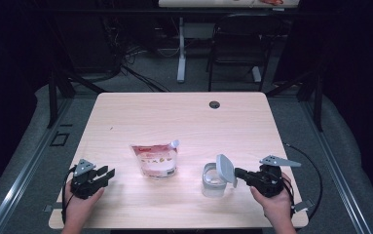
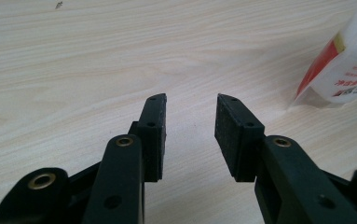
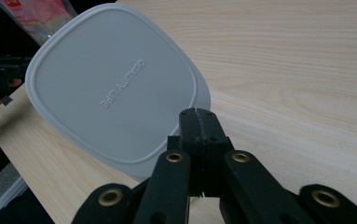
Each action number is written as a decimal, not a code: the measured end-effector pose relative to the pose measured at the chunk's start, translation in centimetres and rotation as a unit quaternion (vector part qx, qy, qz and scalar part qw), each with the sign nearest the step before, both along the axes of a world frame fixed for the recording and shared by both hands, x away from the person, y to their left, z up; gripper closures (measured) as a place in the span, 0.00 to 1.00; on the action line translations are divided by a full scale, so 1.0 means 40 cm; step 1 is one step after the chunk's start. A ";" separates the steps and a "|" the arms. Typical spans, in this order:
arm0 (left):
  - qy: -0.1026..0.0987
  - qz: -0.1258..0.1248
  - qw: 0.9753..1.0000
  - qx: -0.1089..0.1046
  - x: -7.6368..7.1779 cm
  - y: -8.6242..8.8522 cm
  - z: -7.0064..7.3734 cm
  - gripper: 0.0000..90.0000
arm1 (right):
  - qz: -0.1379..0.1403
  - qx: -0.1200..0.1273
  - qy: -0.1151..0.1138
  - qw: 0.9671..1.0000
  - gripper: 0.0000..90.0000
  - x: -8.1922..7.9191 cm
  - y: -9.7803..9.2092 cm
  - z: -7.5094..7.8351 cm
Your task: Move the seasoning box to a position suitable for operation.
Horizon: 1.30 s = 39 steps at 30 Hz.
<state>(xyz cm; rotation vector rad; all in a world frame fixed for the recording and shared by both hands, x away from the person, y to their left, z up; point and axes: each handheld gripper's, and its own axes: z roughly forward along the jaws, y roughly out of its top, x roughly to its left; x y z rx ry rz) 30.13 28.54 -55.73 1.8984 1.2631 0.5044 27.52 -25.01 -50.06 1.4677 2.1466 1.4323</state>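
Grey plastic lid (image 1: pixel 226 169), rounded-square, pinched at its edge by right gripper (image 1: pixel 240 174); jaws pressed together on the rim, no gap between them in right gripper view. Lid (image 3: pixel 115 88) held on edge, tilted, raised lettering facing the camera. Sits just above and beside clear container (image 1: pixel 214 180), near the table's front right.

Clear container: open at top, walls transparent. Contents: looks empty or nearly so; cannot tell for certain through the glare.

Pouch (image 1: pixel 156 160), white with red print and a corner spout, lying flat mid-table, well apart from both grippers. Looks filled; contents not visible. Spout cap apparently on. Corner of pouch (image 2: pixel 341 65) at right edge of left gripper view.

Left gripper (image 1: pixel 103 175): jaws apart, moderately open, nothing between pads (image 2: pixel 226 135). Resting low over bare wooden table (image 1: pixel 174 117) at front left.

Step in hand, judged: lid removal, lid to be parked.
- Grip is on the thin rim only; lid likely to swing or slip if moved fast. Carry slowly.
- Lower to table right of container, flat, before opening jaws.
- Keep lid edge clear of container wall; light tub likely to tip or slide if clipped.
- Leave space between container and pouch for left gripper's approach.
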 end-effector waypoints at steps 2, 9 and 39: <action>0.000 0.000 1.000 0.001 0.000 0.001 0.000 0.71 | -0.001 0.000 0.001 1.000 1.00 0.001 -0.001 -0.001; -0.001 0.000 1.000 0.000 -0.001 0.001 0.001 0.71 | -0.002 0.003 0.004 1.000 1.00 0.003 -0.001 -0.004; -0.003 0.002 1.000 -0.002 -0.003 0.003 0.002 0.71 | -0.035 -0.031 -0.015 0.999 0.95 0.000 -0.012 -0.030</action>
